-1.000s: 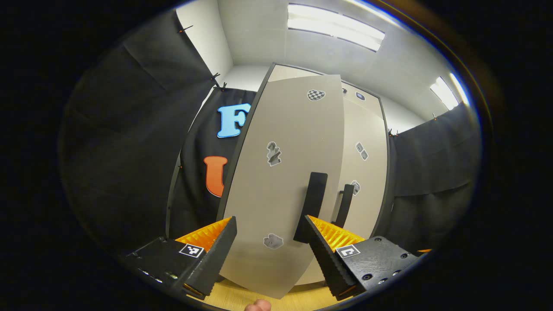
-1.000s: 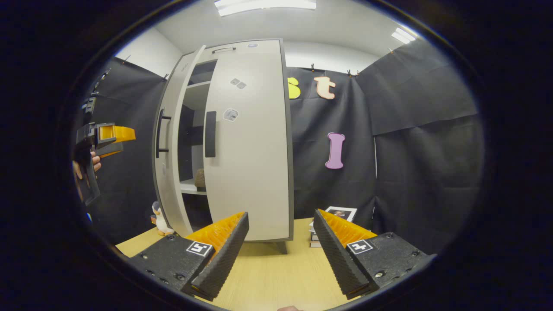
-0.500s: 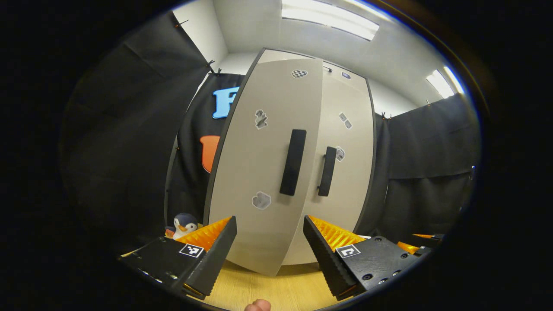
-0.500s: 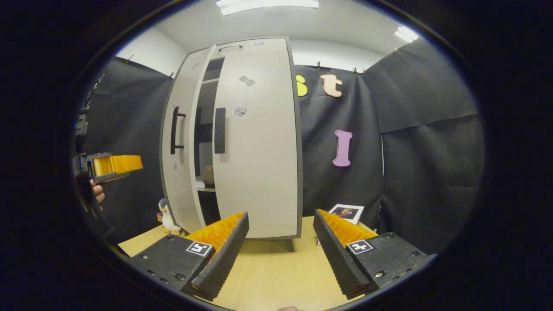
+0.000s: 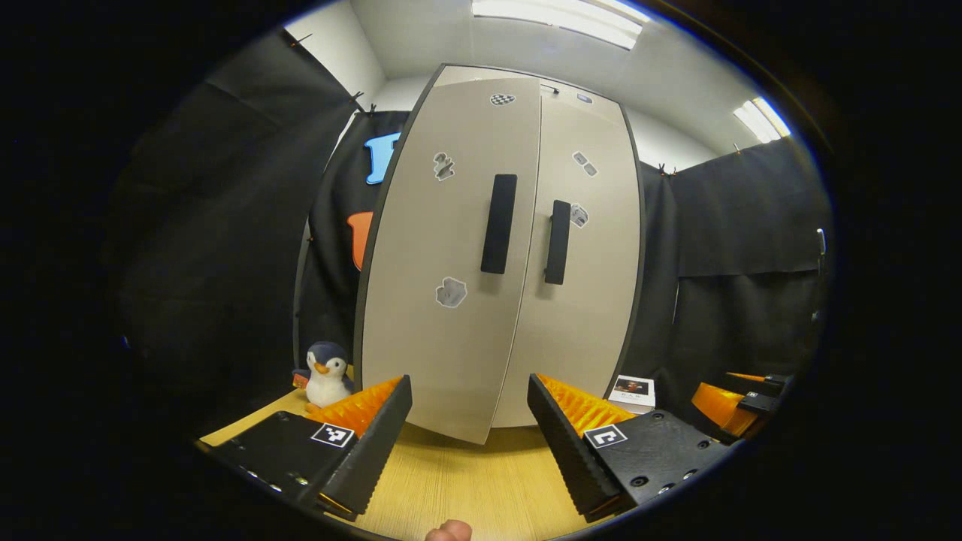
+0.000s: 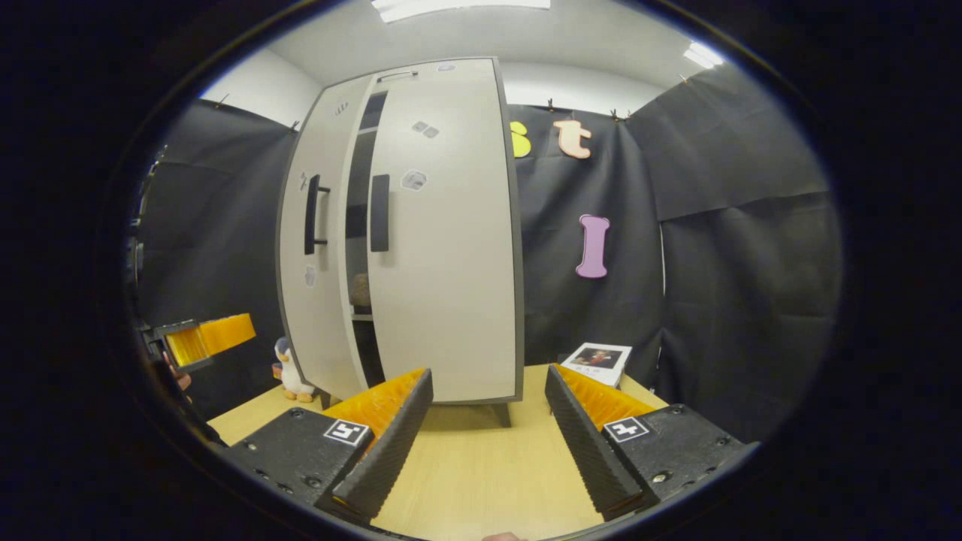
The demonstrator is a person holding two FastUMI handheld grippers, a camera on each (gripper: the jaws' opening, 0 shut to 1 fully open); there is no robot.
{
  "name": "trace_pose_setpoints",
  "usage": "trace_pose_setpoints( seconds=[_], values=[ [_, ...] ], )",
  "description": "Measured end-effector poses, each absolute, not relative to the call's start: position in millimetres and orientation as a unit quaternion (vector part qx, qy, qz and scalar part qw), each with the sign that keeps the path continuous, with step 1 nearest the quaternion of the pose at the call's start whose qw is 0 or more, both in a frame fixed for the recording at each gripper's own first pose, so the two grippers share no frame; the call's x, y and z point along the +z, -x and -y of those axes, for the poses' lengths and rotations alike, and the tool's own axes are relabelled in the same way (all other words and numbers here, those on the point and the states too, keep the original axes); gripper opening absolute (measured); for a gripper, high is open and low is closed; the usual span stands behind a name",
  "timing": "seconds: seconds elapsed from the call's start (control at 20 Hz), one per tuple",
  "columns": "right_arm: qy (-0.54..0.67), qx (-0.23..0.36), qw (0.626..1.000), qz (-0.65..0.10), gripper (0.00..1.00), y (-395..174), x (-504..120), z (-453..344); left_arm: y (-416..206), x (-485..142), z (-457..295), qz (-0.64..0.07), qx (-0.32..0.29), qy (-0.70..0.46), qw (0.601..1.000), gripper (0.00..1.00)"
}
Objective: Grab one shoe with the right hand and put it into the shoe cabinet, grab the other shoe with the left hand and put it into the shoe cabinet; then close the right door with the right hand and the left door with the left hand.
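The beige shoe cabinet (image 5: 579, 315) stands on the wooden table. Its right door (image 6: 451, 263) is shut. The left door (image 5: 436, 338) hangs slightly ajar, its edge standing out in front of the right door. Through the narrow gap a brown shoe (image 6: 361, 289) rests on a shelf inside. The black handles (image 5: 498, 224) sit side by side at mid height. My left gripper (image 5: 470, 443) is open and empty, back from the left door and touching nothing. My right gripper (image 6: 485, 443) is open and empty, facing the right door from a distance. In the right gripper view the left gripper (image 6: 207, 338) hangs far left.
A penguin plush (image 5: 325, 373) sits on the table (image 6: 481, 481) by the cabinet's left foot. A stack of books (image 6: 597, 357) lies at the cabinet's right side against the black cloth wall. The right gripper (image 5: 725, 406) appears at the right edge of the left gripper view.
The left door has swung from well open to nearly shut. My left gripper has drawn back and dropped lower. The right gripper has barely shifted.
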State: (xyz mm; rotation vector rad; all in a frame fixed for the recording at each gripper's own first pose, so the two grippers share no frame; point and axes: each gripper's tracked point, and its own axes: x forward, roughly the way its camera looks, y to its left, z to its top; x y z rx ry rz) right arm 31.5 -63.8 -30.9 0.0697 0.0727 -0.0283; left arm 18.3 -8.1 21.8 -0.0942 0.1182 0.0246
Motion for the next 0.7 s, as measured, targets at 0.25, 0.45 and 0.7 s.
trace_pose_setpoints(
  seconds=[0.25,0.45,0.7],
  values=[
    [-0.037,-0.016,0.998,-0.042,0.99,-27.5,-39.0,62.5,0.2,8.2,20.6,-0.062,0.008,0.068,0.996,0.95],
    [-0.038,-0.014,0.998,-0.047,0.99,-26.0,-42.3,61.7,2.9,9.3,16.5,-0.047,0.012,0.062,0.997,0.95],
    [-0.043,-0.011,0.998,-0.047,0.99,-25.5,-43.8,57.3,1.6,13.5,15.2,-0.043,0.014,0.064,0.997,0.95]
  ],
)
